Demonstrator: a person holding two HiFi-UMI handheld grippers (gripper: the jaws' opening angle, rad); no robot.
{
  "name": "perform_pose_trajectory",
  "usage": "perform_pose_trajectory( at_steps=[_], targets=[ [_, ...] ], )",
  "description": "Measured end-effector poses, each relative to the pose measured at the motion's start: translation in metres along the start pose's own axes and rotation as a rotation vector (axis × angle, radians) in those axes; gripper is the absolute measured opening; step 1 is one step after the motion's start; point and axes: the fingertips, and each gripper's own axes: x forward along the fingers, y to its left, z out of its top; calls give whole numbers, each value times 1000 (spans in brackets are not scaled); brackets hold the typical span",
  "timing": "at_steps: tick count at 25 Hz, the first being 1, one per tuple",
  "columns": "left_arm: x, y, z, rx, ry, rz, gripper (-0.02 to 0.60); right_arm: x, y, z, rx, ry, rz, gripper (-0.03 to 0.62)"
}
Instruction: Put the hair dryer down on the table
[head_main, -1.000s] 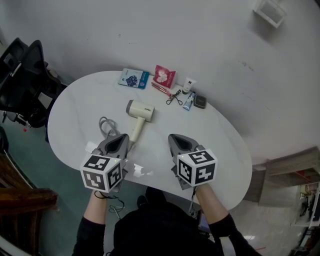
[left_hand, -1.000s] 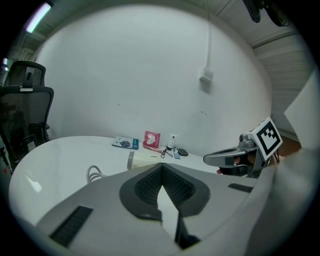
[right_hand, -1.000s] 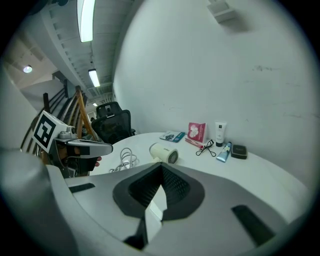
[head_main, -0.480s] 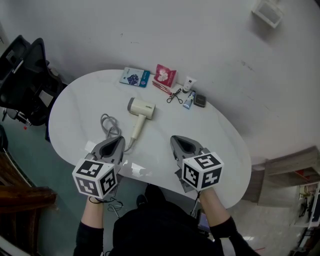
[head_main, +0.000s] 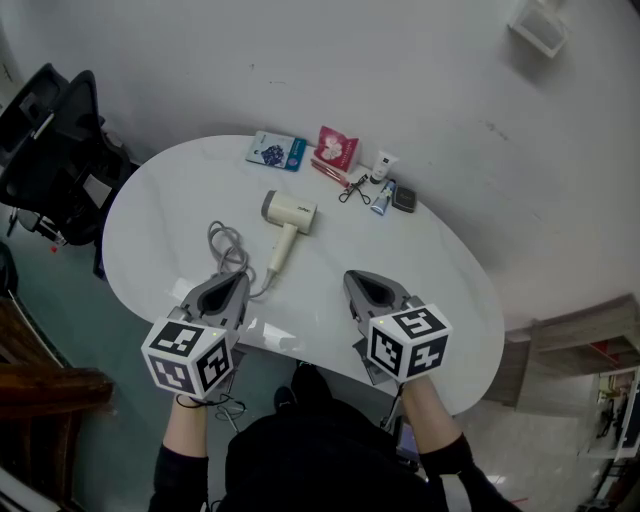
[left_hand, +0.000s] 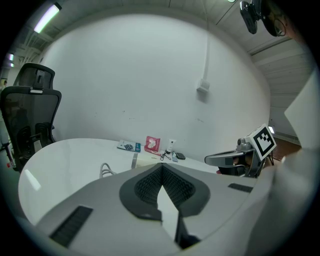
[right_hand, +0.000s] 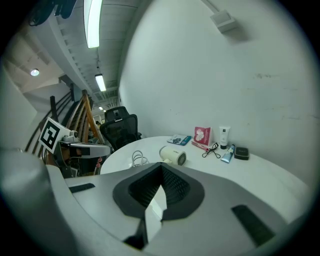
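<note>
a glossy white oval table (head_main: 150, 220) stands against a plain white wall. over its near edge, the left gripper (head_main: 230, 284) and right gripper (head_main: 362, 282) are both empty, their ribbed dark pads pressed together. just beyond and between them lies the cream plastic hair dryer (head_main: 288, 211), barrel on its side, slim handle angled toward the left gripper but clear of it. its grey cord (head_main: 228, 246) loops beside. farther back, flat packets (head_main: 276, 150) line the wall side.

Hair dryer (head_main: 289, 209) was mostly hidden behind left gripper (head_main: 232, 283) in left gripper view. Small items (head_main: 385, 190) at bench (head_main: 160, 210) far edge were too small to identify. Chair (head_main: 45, 130) was cut by head view's left edge.
</note>
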Motion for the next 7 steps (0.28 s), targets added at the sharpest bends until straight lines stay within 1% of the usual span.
perform_pose_trajectory(
  at_steps=[7],
  targets=[
    [-10, 1, -5, -9, -3, 8, 8, -8, 9, -5, 7, -5, 6, 2]
  ],
)
